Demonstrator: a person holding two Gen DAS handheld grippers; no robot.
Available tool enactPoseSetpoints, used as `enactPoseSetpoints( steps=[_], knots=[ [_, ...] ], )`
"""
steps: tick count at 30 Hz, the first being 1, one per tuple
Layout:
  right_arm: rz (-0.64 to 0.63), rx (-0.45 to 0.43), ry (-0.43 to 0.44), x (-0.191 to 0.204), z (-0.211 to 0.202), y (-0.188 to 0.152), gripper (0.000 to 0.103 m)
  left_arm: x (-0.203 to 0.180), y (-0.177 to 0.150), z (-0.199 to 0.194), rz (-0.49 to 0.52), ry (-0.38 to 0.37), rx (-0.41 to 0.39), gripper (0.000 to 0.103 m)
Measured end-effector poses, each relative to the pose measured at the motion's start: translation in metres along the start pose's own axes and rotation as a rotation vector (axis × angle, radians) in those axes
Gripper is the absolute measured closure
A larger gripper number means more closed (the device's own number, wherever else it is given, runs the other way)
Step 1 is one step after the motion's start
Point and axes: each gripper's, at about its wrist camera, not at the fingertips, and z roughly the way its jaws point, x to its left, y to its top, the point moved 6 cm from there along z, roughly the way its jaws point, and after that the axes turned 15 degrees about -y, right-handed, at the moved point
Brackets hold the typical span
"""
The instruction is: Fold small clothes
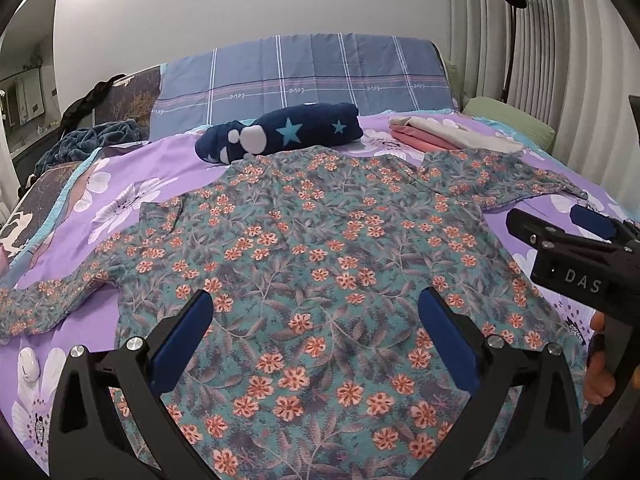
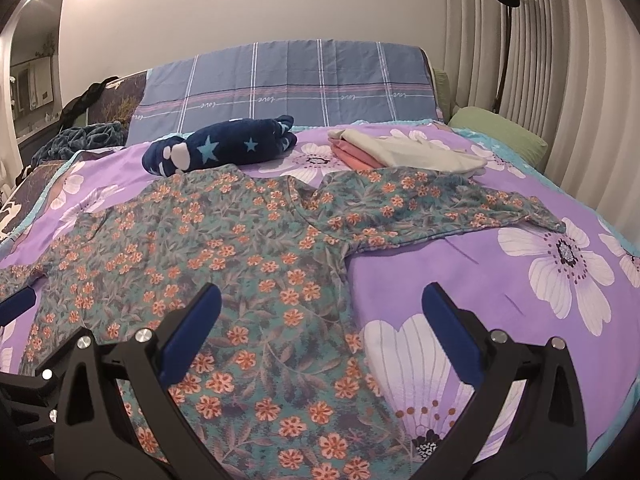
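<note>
Across the bed's purple flowered cover (image 2: 460,264) my floral shirt (image 1: 320,264) lies spread flat, both sleeves out to the sides. Its near hem I cannot see in either view; it runs under my tools and off the lower edge. The left sleeve's cuff is cut off at the frame edge in the left wrist view, while the right sleeve's end (image 2: 548,220) shows plainly, lying flat on the cover.

My left tool (image 1: 316,316) hangs just over the shirt's lower body, fingers spread wide, holding nothing. My right tool (image 2: 320,312) is likewise wide open and empty, one blue pad over the shirt's right side edge and the other over bare cover. From the left wrist view, the right tool (image 1: 560,236) juts in from the right margin, and only a bit of my hand (image 1: 598,364) on its grip is visible. Whether either tool touches the cloth I cannot tell.

Beyond the collar lie a navy star-print bundle (image 1: 280,132) and a folded pile of pink and cream clothes (image 2: 400,150); the bundle's near end seems to touch the shirt. A small white object (image 1: 29,364) on the cover at left is too indistinct to identify.
</note>
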Motion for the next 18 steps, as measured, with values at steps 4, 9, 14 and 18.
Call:
enactPoseSetpoints(
  steps=[4, 9, 14, 18],
  knots=[
    [-0.004, 0.008, 0.003, 0.0025, 0.0010, -0.0014, 0.002, 0.0024, -0.0008, -0.0016, 0.001, 0.001, -0.002, 0.001],
    [-0.014, 0.005, 0.001, 0.0056, 0.0001, -0.0006, 0.002, 0.0027, -0.0009, -0.0026, 0.002, -0.007, -0.004, 0.001],
    [-0.016, 0.003, 0.003, 0.0070, -0.0013, -0.0007, 0.002, 0.0040, -0.0015, -0.0028, -0.014, -0.030, -0.006, 0.001],
    [-0.018, 0.005, 0.004, 0.0080, -0.0015, -0.0017, 0.002, 0.0039, -0.0014, -0.0025, -0.011, -0.029, -0.006, 0.001]
  ],
)
